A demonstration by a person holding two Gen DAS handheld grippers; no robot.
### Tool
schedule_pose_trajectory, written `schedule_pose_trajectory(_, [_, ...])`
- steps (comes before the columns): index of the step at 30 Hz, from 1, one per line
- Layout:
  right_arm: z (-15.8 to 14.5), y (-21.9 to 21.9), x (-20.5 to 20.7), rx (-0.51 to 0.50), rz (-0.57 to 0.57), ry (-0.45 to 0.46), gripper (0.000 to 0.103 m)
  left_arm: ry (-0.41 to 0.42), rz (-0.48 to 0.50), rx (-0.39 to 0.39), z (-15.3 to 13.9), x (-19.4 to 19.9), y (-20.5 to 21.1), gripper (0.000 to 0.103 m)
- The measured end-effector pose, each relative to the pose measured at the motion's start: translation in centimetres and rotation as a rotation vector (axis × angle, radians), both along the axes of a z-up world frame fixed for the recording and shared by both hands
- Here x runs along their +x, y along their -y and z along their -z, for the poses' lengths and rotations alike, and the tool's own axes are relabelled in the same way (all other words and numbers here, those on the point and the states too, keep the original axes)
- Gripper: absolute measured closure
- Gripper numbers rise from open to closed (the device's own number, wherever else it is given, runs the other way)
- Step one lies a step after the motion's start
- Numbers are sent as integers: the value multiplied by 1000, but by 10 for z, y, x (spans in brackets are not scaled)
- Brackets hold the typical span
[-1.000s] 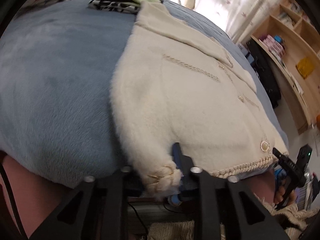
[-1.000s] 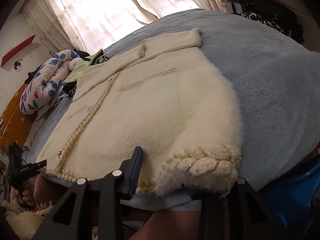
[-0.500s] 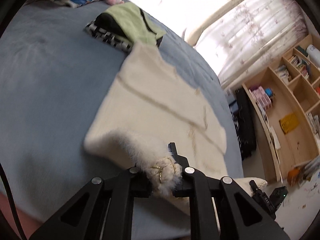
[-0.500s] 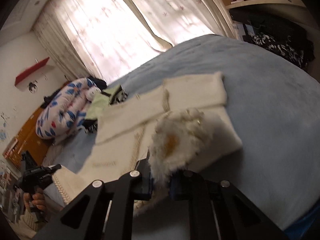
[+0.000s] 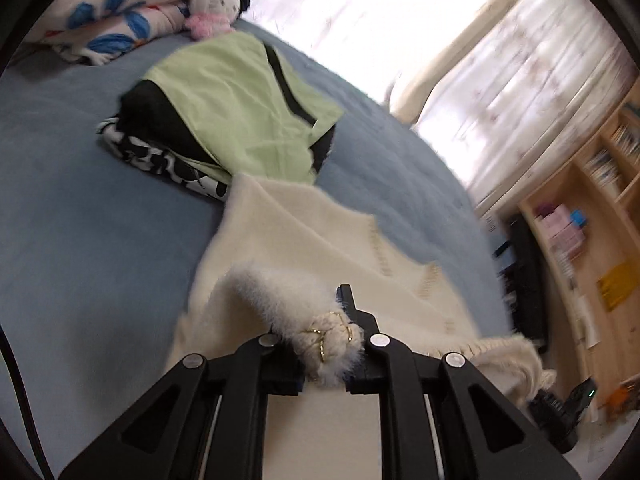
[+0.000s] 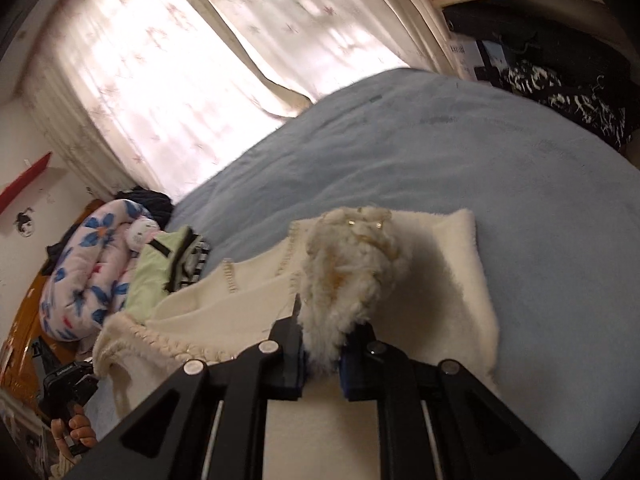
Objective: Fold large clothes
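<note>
A cream fuzzy cardigan (image 5: 320, 240) with braided gold-thread trim lies on the blue bed. My left gripper (image 5: 326, 354) is shut on one hem corner and holds it lifted over the garment. My right gripper (image 6: 322, 354) is shut on the other hem corner (image 6: 352, 264), also raised, so the hem is doubled over the cardigan body (image 6: 248, 300). The hem edge sags between the two corners. The right gripper also shows at the lower right of the left wrist view (image 5: 560, 416).
A folded stack with a green top (image 5: 240, 108) lies just past the cardigan's collar end. A floral quilt and plush toy (image 5: 212, 4) are at the bed's far edge. Blue blanket (image 6: 480, 152) spreads to the right. Wooden shelves (image 5: 592, 240) stand beside the bed.
Both grippers have lifted the hem corners off the bed's near edge and carried them forward over the cardigan toward the collar end. The garment now lies doubled beneath them.
</note>
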State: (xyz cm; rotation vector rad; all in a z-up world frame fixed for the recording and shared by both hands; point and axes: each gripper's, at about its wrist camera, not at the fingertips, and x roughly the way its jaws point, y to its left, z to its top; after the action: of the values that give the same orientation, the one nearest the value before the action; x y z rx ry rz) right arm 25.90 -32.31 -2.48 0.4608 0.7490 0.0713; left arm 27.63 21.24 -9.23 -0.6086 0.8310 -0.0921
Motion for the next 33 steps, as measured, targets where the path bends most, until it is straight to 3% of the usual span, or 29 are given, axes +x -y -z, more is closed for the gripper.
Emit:
schedule_pose_trajectory(3, [37, 3, 40, 17, 2, -139, 79, -135, 40, 21, 40, 43, 4, 82])
schedule_pose_trajectory(4, [50, 7, 48, 30, 9, -191, 71, -181, 47, 19, 52, 51, 3, 78])
schedule_pose_trajectory(5, [55, 11, 51, 49, 10, -205, 71, -211, 52, 28, 59, 57, 3, 78])
schedule_pose_trajectory(7, [53, 22, 49, 98, 2, -181, 65, -220, 76, 25, 63, 61, 1, 76])
schedule_pose_trajectory(10, [42, 37, 41, 111, -7, -129, 43, -195, 140, 31, 56, 62, -1, 71])
schedule_pose_trajectory(11, [38, 41, 38, 102, -4, -113, 36, -184, 158, 40, 51, 62, -1, 62])
schedule_pose_trajectory(14, [36, 54, 34, 85, -4, -102, 35, -119, 171, 77, 37, 54, -5, 28])
schedule_pose_trajectory(15, [37, 57, 34, 73, -7, -106, 35, -93, 168, 89, 31, 52, -7, 25])
schedule_pose_trajectory(19, [48, 50, 52, -26, -40, -151, 35, -50, 196, 118, 17, 52, -14, 24])
schedule_pose_trajectory(21, [54, 45, 60, -97, -55, -177, 35, -57, 227, 171, 19, 55, -14, 24])
schedule_pose_trajectory(24, [64, 38, 70, -121, -93, -202, 35, -92, 290, 280, 33, 62, -7, 24])
schedule_pose_trajectory(28, [70, 28, 79, -201, -142, -213, 35, -79, 333, 424, 45, 65, 3, 24])
schedule_pose_trajectory(33, [75, 22, 88, -269, -182, -215, 35, -73, 380, 512, 53, 80, 14, 32])
